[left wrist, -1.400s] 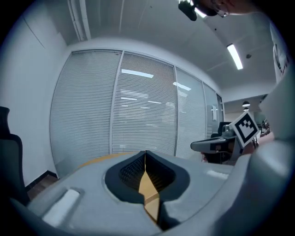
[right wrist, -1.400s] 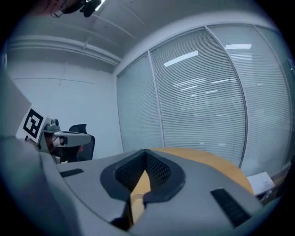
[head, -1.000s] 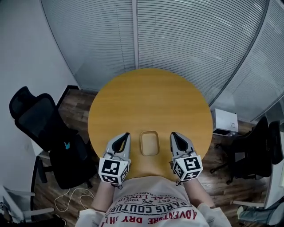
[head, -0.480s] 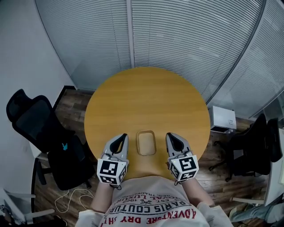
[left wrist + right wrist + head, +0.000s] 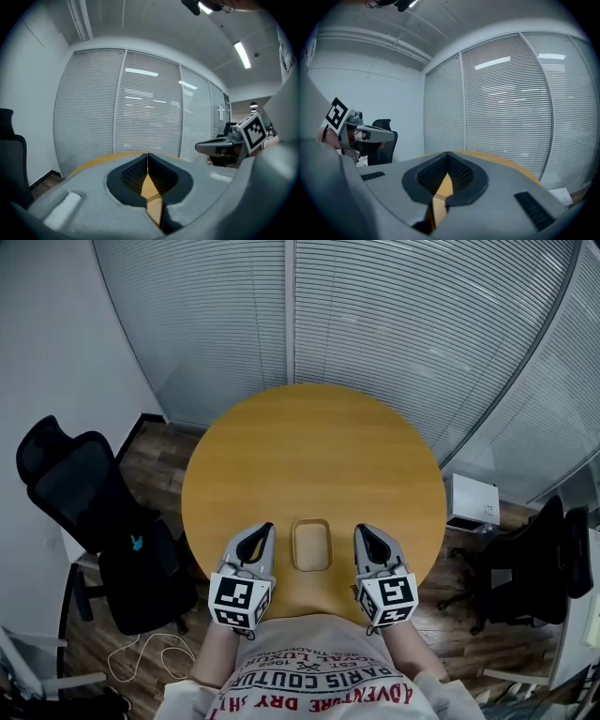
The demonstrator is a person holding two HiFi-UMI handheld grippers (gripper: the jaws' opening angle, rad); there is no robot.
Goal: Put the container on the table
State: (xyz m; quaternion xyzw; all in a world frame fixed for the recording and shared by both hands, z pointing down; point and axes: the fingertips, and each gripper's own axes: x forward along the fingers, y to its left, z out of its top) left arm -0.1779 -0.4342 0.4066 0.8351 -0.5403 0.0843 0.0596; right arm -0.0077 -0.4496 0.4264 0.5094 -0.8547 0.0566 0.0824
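**Container on the table's near edge, both grippers closed and empty**

The container [image 5: 312, 545], a shallow tan one with rounded corners, sat flat on the round wooden table [image 5: 314, 442]. It lay close to the table's near edge, about midway along that edge, with its long side running away from the person.

The left gripper [image 5: 266, 527] rested over the near edge just to the container's left. The right gripper [image 5: 360, 529] rested just to its right. Neither touched the container, which lay between them with a strip of bare wood showing on each side.

In the left gripper view the left gripper's [image 5: 147, 157] jaws met at the tips, with nothing between the ribbed pads but the tabletop beyond. In the right gripper view the right gripper's [image 5: 448, 157] jaws were likewise pressed together and empty.

The rest of the tabletop carried nothing else. A black office chair [image 5: 80, 488] stood on the floor off the table's left edge. A white box [image 5: 472, 503] stood on the floor off its right edge, and slatted blinds [image 5: 394, 324] lay beyond the far edge.
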